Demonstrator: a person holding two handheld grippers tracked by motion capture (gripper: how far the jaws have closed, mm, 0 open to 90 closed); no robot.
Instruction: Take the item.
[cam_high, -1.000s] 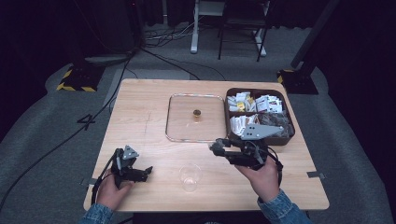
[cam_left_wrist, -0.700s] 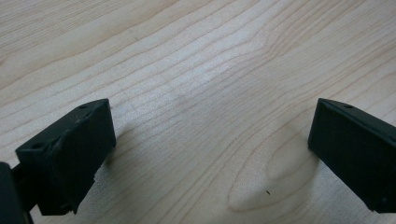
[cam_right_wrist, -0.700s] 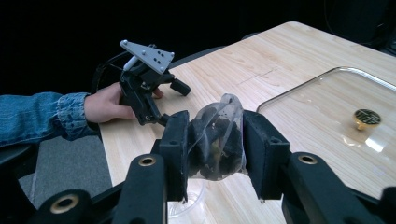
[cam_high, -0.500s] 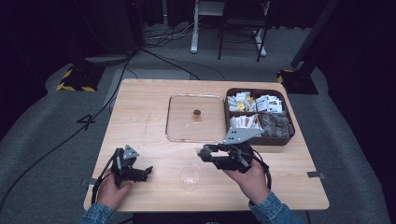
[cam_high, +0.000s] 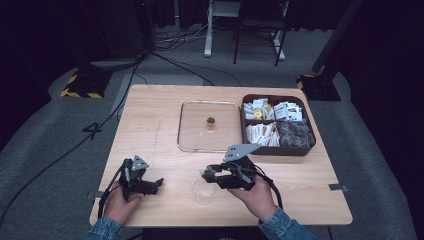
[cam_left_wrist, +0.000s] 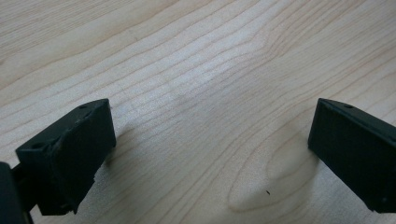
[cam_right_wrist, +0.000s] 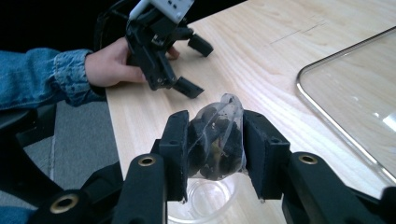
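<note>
A: Held where, and how?

B: Clamped between the pads of the right gripper (cam_right_wrist: 215, 122): a small clear packet (cam_right_wrist: 217, 149) of dark pieces, jaws closed tight on its sides, top corner poking above them. Poised directly over the clear cup (cam_right_wrist: 205, 200) near the front edge of the table (cam_high: 150, 115).

A: And the left gripper (cam_left_wrist: 210, 140)?

B: Jaws spread wide, nothing between them, resting low on bare wood, well apart from the cup.

A: Likely failures from here?

B: Probably three. Tipping or sliding the cup, since light, empty and unsteadied by the other hand; cause: a jaw catching the rim on the way down. Missing the mouth; cause: release while off-centre or too high, with the packet hanging askew. Bursting the thin film; cause: so firm a squeeze on a soft pouch.

A: Changed against the earlier high view?

B: Right gripper then just beside the brown compartment box (cam_high: 277, 150), close to the glass tray (cam_high: 195, 135); now shifted leftward and lower, above the cup. Grip equally tight throughout. Left gripper and cup unmoved.
</note>
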